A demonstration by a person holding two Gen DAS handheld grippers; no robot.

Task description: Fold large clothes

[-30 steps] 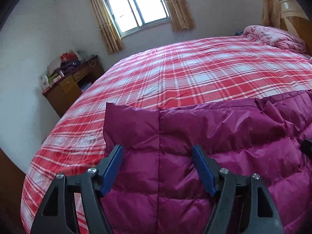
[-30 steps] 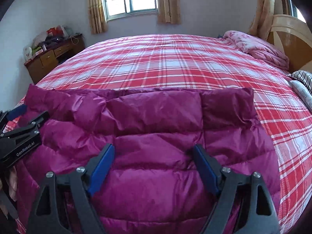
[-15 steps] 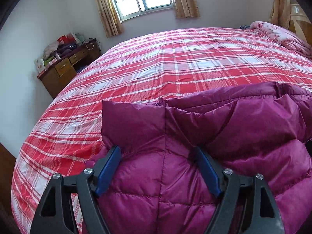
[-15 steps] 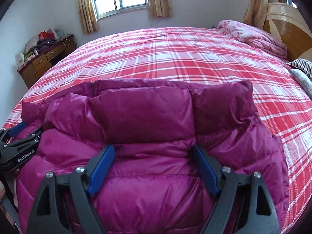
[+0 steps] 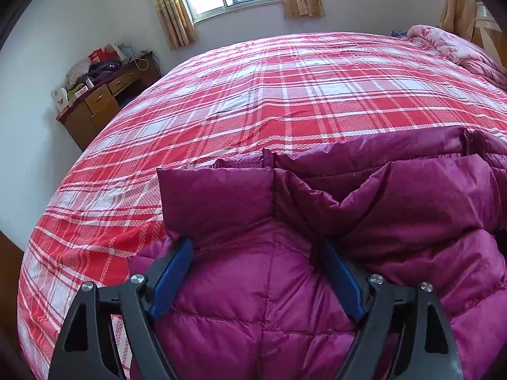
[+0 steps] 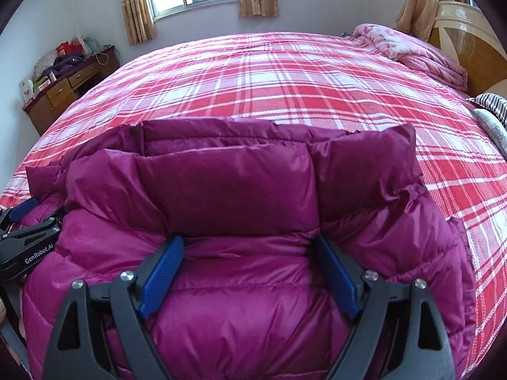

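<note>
Jacket (image 6: 253,196) lies on bed (image 6: 285,88), top layer doubled over. Puffy, soft, slick, light; grab the folded edge. Left hand-held gripper (image 5: 253,250) has just been opening; right hand-held gripper (image 6: 248,242) gapes over it, nothing pinched.

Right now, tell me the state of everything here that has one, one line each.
Purple down jacket: folded over on itself, on the bed.
Left gripper: jaws open, just been widening, jacket between.
Right gripper: jaws open, jacket between.
Desk drawers: shut.
Curtains: drawn back.
</note>
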